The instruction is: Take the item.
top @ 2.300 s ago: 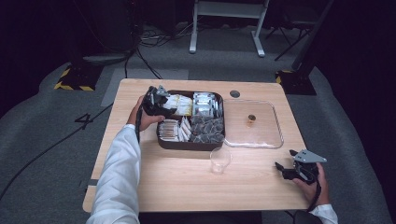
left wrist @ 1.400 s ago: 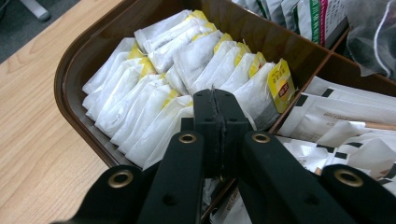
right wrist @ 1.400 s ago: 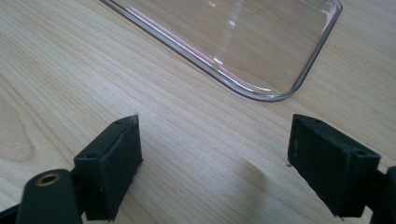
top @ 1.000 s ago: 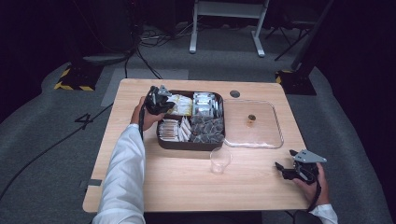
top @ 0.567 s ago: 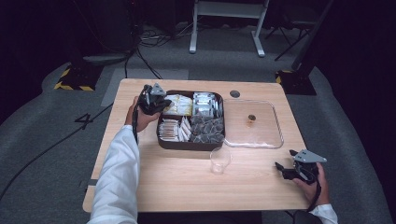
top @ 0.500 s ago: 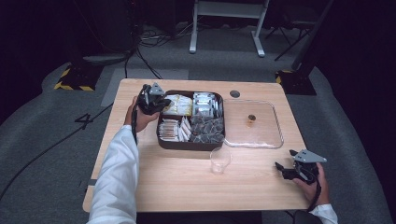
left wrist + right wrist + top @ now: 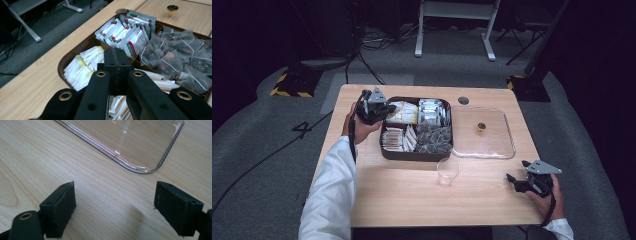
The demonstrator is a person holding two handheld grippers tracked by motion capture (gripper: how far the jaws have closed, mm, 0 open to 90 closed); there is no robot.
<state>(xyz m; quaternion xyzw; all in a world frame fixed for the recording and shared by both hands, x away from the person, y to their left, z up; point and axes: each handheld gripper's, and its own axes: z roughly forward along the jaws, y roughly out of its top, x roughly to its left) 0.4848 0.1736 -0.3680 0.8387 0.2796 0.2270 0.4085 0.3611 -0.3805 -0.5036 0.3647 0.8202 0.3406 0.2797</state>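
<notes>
Light wood tabletop (image 7: 402, 195) here. Sitting right on it: a dark divided tray (image 7: 384, 152) full of tea packets toward the back, a clear lid (image 7: 509, 150) with a little gold knob flat just beside the tray's right side, and a small clear cup (image 7: 447, 171) near the tray's front edge.

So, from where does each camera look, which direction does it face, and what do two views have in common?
High view: fixed above the person's side, facing forward and down on the table; both forearms, left gripper and right gripper show.
Left gripper view: rides the left gripper, facing the compartment tray; its jaws are closed.
Right gripper view: rides the right gripper, low over wood; its jaws are apart.
Shared: the clear lid.
</notes>
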